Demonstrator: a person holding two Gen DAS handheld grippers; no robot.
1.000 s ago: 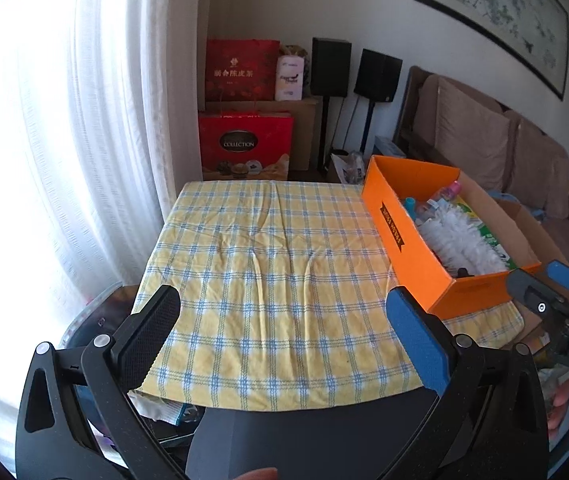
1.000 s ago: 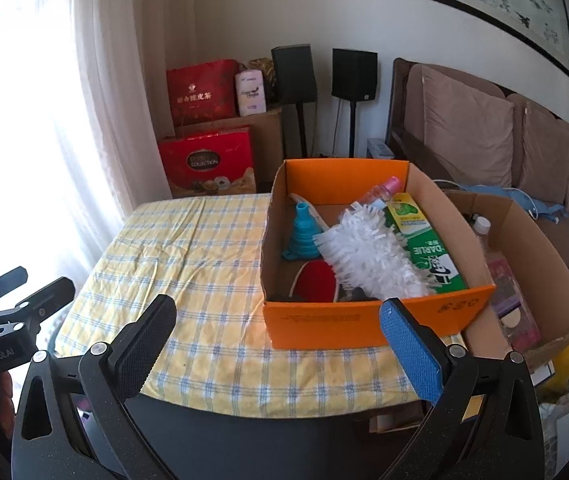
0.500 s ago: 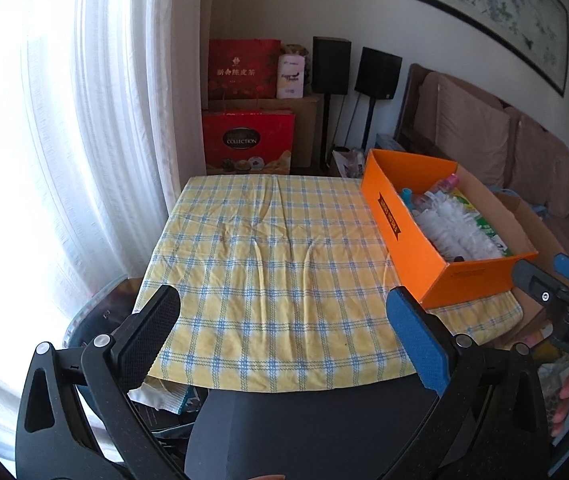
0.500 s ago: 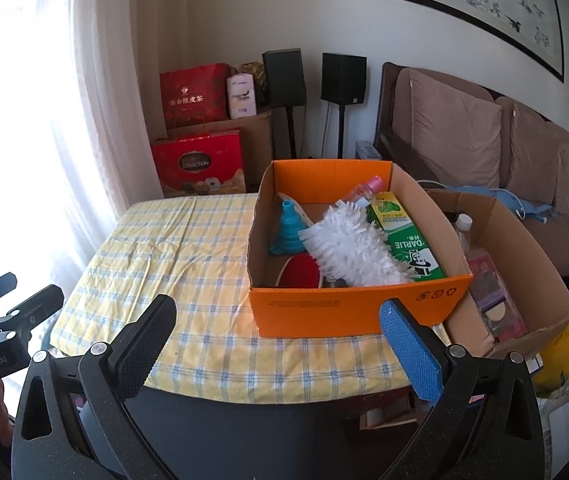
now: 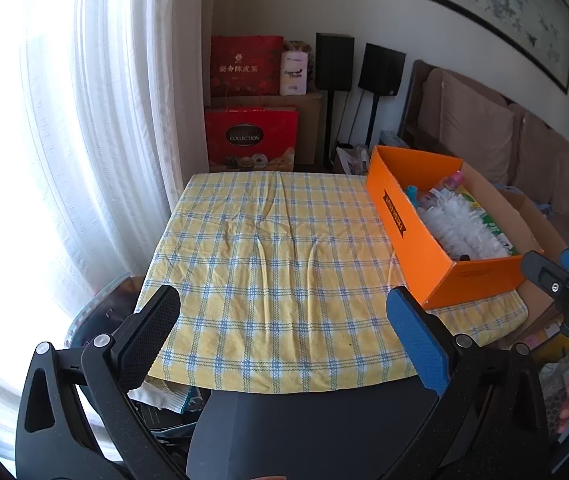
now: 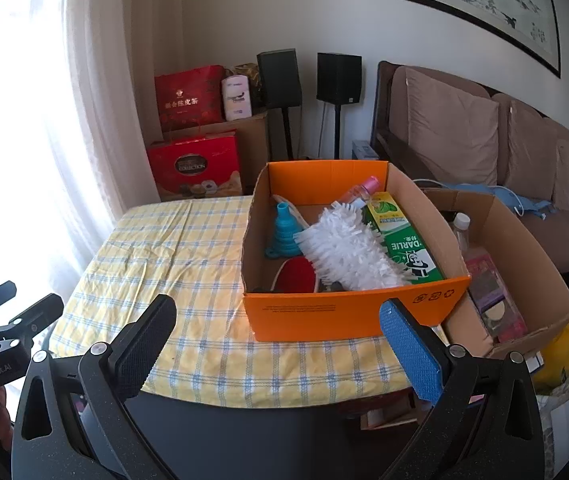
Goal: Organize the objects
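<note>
The left wrist view looks forward and down from beyond the near edge of the desk (image 5: 268, 264), with the orange box (image 5: 416, 240) at its right. The right wrist view faces the same way from further right, centred on the box (image 6: 348, 312). Both views share the desk, the box, the speakers (image 5: 334, 62) and the sofa (image 6: 484, 148); each tool (image 5: 282, 340) appears at the other view's edge.

Left tool (image 5: 282, 330), right tool (image 6: 276, 336): jaws wide, holding nothing.

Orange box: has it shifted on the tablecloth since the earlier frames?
No. The orange box sits at the same corner of the tablecloth; only the cameras pulled back.
</note>
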